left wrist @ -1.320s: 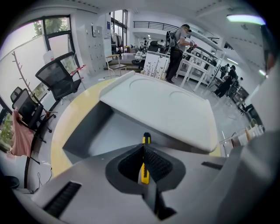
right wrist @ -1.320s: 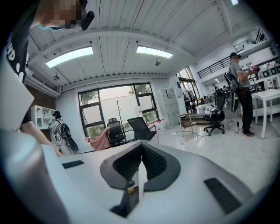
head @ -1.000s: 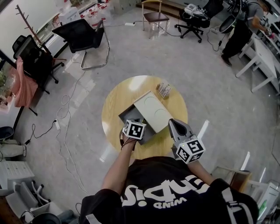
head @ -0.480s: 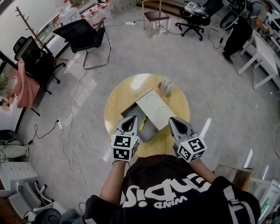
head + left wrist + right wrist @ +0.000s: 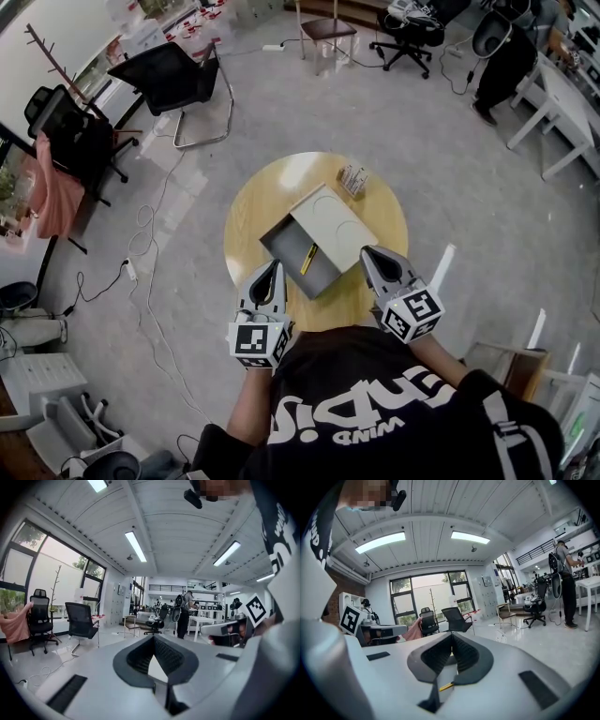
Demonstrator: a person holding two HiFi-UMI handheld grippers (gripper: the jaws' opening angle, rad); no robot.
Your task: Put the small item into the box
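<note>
On the round wooden table (image 5: 255, 202) stands an open grey box (image 5: 281, 246). Its cream lid (image 5: 333, 225) lies askew over the box's right part. A small yellow item (image 5: 307, 258) lies inside the box. My left gripper (image 5: 273, 263) hovers at the table's near edge, just short of the box, shut and empty. My right gripper (image 5: 367, 251) is level with it, beside the lid's near corner, also shut with nothing in it. In the left gripper view the left gripper (image 5: 153, 637) points out across the room. In the right gripper view the right gripper (image 5: 452, 634) does likewise.
A small striped object (image 5: 352, 177) stands at the table's far edge. Around the table are a black chair (image 5: 169, 80), a wooden chair (image 5: 323, 28), cables on the floor (image 5: 141, 272), and a person (image 5: 502, 56) at desks far right.
My left gripper has drawn back from over the box toward my body, to the table's near edge. The yellow item now shows lying in the box. The right gripper has barely moved.
</note>
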